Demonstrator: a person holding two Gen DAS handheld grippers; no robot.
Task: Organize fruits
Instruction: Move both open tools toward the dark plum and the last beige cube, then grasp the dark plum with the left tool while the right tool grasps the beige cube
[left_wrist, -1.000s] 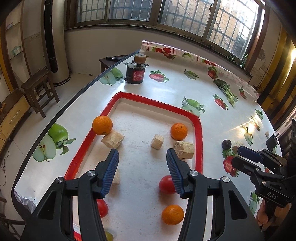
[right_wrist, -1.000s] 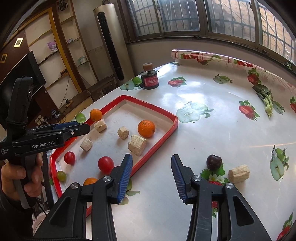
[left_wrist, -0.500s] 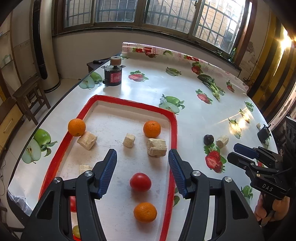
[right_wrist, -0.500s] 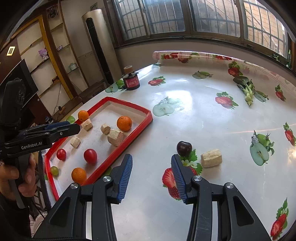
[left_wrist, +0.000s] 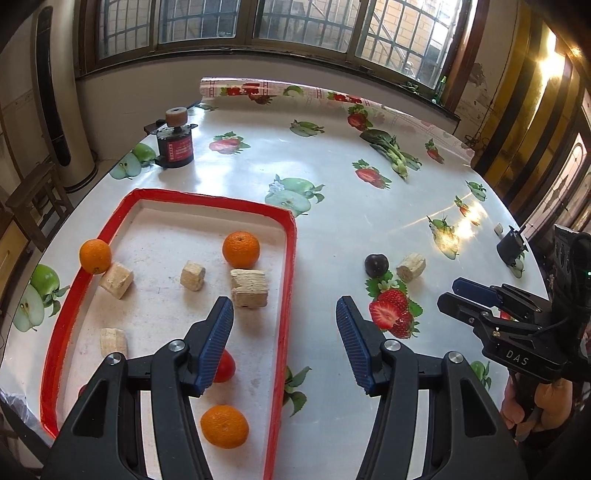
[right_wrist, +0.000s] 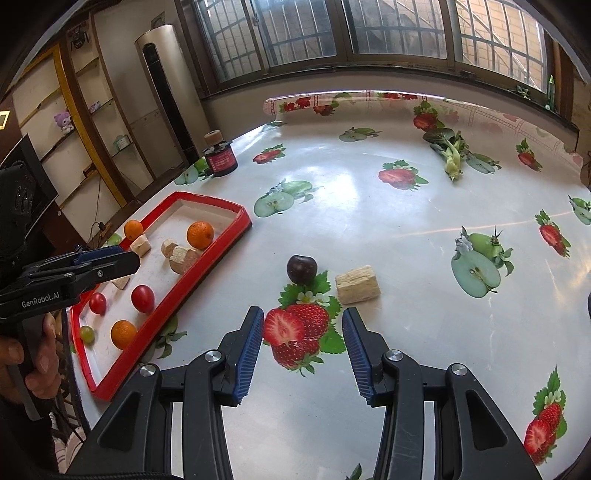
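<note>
Barred windows run behind a table (left_wrist: 332, 206) covered in glossy fruit-print cloth. From your left wrist, the red-rimmed tray (left_wrist: 290, 280) is the landmark: inside it lie three oranges, one against the far-left rim (left_wrist: 95, 256), one near the far-right corner (left_wrist: 241, 249), one at the near end (left_wrist: 224, 426), plus a red tomato (left_wrist: 226, 366) half hidden by a finger, and pale wooden blocks (left_wrist: 249, 288). Right of the tray, out on the cloth, sits a dark plum (left_wrist: 376, 264) with another block (left_wrist: 410, 266) just beside it. Your left gripper (left_wrist: 284, 341) hangs over the tray's right rim, jaws wide apart and empty.

From your right wrist, the tray (right_wrist: 207, 273) lies to the left, the plum (right_wrist: 301, 269) well outside it. Your right gripper (right_wrist: 303, 349) hovers short of the plum, jaws moderately apart, nothing between them but a printed strawberry.
</note>
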